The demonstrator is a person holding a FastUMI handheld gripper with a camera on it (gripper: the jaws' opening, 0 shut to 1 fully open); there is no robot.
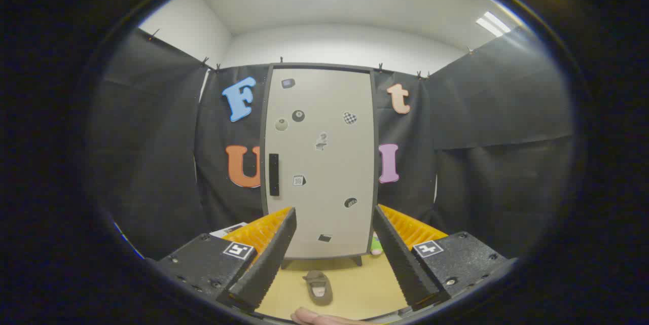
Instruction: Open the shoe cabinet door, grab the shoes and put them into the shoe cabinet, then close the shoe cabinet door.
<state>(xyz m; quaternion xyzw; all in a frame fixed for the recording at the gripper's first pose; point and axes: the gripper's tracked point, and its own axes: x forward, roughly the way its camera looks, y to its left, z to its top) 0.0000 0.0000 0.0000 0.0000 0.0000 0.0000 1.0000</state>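
A tall pale shoe cabinet [319, 163] stands against the back cloth wall, its door shut and dotted with small stickers. A black vertical handle [274, 174] sits on the door's left side. A grey-brown shoe [318, 287] lies on the wooden floor just in front of the cabinet, between my fingers and below them. My gripper [327, 259] is open, with nothing between its fingers [266, 259]. It hangs well short of the cabinet, facing the door.
Black cloth walls close the booth on the left, right and back. A small green and white object [375, 245] rests at the cabinet's lower right corner. Part of a hand [317, 318] shows at the near edge of the floor.
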